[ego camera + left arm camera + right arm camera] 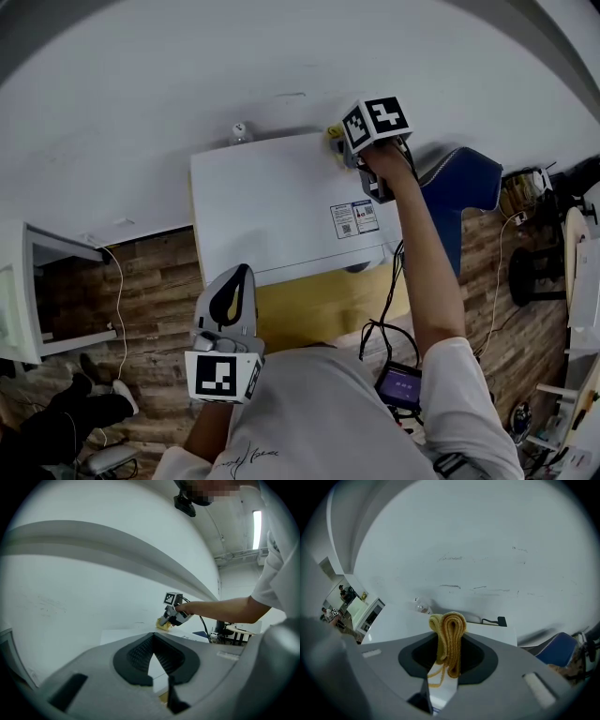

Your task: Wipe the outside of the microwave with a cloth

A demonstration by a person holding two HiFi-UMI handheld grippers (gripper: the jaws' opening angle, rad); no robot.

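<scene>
Left gripper [246,272] empty; cloth [449,634] atop microwave [272,206]

Head view steeply down on microwave [281,206]; both gripper views low across it.

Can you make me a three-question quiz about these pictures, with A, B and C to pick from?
1. Where is the cloth?
A. on the floor
B. at the back right corner of the microwave
C. in a bucket

2. What colour is the cloth?
A. yellow
B. red
C. green

3. What is between the fingers of the left gripper?
A. a sponge
B. a cup
C. nothing

Answers:
1 B, the right gripper holds it there at the white top's far edge.
2 A, the folded cloth between that gripper's fingers is yellow.
3 C, only the microwave top shows past them.
</scene>
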